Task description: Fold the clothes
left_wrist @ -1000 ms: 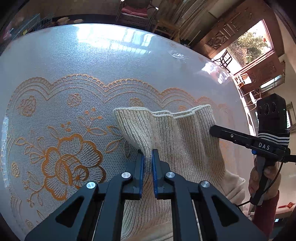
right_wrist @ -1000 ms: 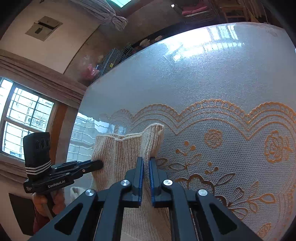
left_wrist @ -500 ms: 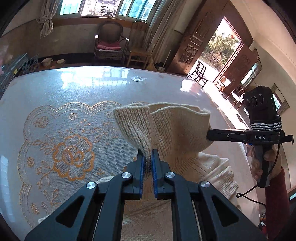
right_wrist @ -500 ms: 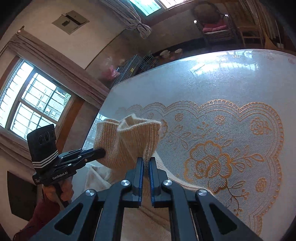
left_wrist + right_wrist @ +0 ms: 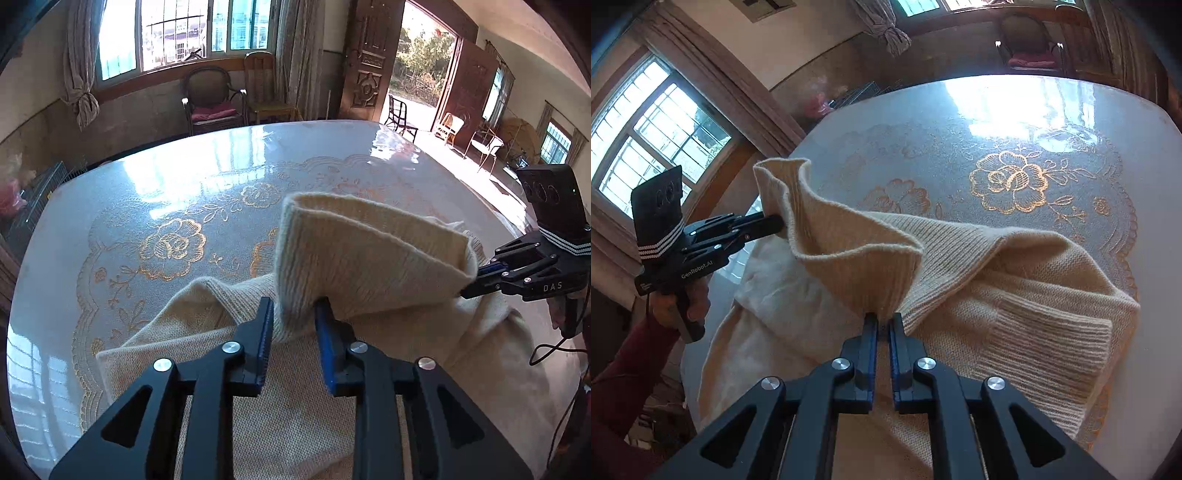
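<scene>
Left wrist view: your left hand-held gripper (image 5: pixel 293 314) opening, sweater hem (image 5: pixel 369 254) between jaws.
Right hand-held gripper (image 5: pixel 882 321): opening, hem fold pinched.
Desk (image 5: pixel 184 177): sweater body at 6 o'clock.

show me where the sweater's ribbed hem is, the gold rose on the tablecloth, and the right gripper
ribbed hem (image 5: pixel 369 254), left wrist view, its lifted outer face.
gold rose (image 5: pixel 1010 181), right wrist view, flower centre.
right gripper (image 5: pixel 882 325), right wrist view, between its fingertips.

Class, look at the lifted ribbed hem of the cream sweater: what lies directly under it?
Under the raised hem lies the rest of the sweater, spread on the lace-patterned table. The tabletop beneath that knit is covered and cannot be seen.
</scene>
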